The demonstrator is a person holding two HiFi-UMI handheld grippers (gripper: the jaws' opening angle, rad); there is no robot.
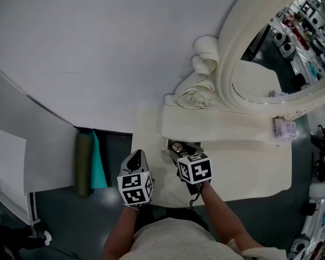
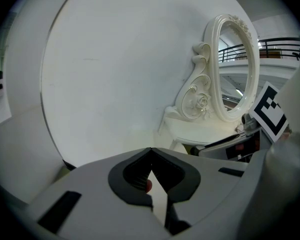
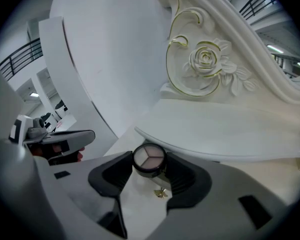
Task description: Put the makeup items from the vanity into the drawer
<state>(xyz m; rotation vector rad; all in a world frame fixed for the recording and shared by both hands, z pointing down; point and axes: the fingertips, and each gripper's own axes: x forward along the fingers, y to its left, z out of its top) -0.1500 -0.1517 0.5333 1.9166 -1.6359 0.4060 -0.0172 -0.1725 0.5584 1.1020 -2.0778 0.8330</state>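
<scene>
Nearest the lens, a round compact [image 3: 149, 159] with three pale shades was gripped at the tips of the fingers [image 3: 187, 176] of the right gripper [image 3: 149, 165]. A small gold ornament [image 3: 161, 192] was seen below the compact, deeper between those fingers. The left gripper [image 2: 151, 155] was held with its fingers closed tip to tip, nothing between them. Beyond both sets of fingertips, the cream vanity surface [image 1: 249, 167] and its oval mirror [image 1: 292, 47] were seen.
</scene>
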